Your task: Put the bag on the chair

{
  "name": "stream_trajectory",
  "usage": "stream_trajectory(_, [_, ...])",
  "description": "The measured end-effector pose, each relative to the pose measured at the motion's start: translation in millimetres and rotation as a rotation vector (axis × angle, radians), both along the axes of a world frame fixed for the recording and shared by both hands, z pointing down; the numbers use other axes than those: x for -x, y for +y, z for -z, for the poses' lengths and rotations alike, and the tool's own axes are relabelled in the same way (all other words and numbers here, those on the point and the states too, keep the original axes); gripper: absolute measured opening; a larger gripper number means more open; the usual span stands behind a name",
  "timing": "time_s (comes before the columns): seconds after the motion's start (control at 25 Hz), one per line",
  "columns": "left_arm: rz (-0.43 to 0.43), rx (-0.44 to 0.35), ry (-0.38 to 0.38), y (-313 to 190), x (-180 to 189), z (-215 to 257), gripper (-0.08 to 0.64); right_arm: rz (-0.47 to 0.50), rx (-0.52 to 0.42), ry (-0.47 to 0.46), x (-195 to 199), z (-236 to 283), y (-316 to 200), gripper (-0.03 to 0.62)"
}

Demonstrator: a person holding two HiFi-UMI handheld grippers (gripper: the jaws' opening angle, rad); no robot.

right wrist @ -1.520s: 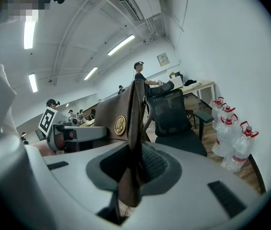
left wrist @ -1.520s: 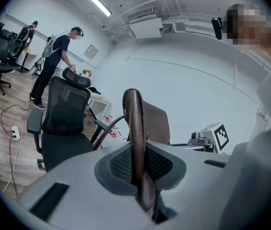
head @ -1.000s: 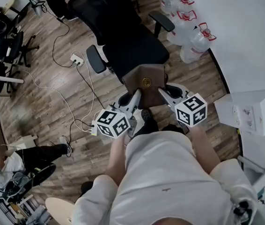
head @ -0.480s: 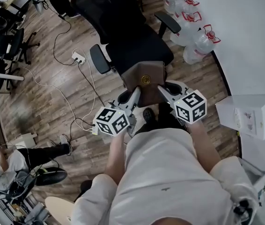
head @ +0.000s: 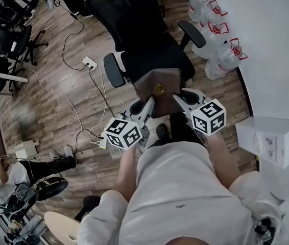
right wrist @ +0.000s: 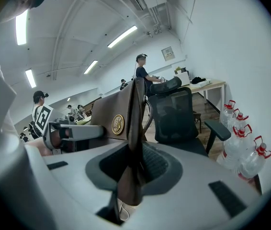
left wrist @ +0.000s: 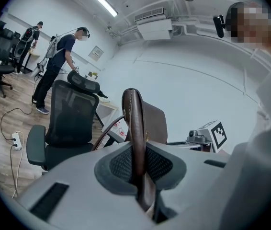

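A brown leather bag (head: 159, 86) with a round gold clasp hangs between my two grippers, just over the front edge of the black office chair (head: 152, 52) seat. My left gripper (head: 149, 103) is shut on the bag's left edge, and my right gripper (head: 178, 99) is shut on its right edge. In the left gripper view the bag's brown edge (left wrist: 133, 123) stands upright between the pads of the left gripper (left wrist: 138, 163), with the chair (left wrist: 68, 123) beyond. In the right gripper view the bag (right wrist: 118, 116) is pinched in the right gripper (right wrist: 136, 164), and the chair (right wrist: 176, 116) is close ahead.
Large water bottles (head: 213, 29) stand right of the chair by the white wall. A power strip with cables (head: 88, 63) lies on the wood floor to the left. A white box (head: 272, 139) sits at right. People stand behind (left wrist: 61, 63). The chair's armrests (head: 113, 70) flank the seat.
Both grippers have carried the bag forward towards the chair. The seat's front edge now lies under the bag's far side. Both grips look the same.
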State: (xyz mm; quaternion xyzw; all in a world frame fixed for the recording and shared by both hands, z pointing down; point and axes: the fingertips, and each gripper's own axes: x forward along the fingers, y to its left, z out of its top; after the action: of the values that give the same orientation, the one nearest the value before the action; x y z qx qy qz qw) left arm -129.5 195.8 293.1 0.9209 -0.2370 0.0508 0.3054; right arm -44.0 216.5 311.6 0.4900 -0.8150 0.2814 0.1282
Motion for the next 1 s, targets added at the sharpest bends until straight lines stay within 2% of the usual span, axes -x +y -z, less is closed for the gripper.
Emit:
stream_trajectory(0.4, [0.050,0.017,-0.039,-64,-24,-4,0.034,0.061,0.038,-0.018,-24,-8,-71,0.078])
stream_trajectory(0.72, [0.137,0.022,-0.078,-119,-42,-3,0.034,0.149,0.051,-0.036,-41,-9,-133,0.078])
stream_trajectory(1.0, [0.215,0.034,-0.105,-155,-71,-15,0.034,0.227,0.067,-0.051,-70,-24,-176,0.078])
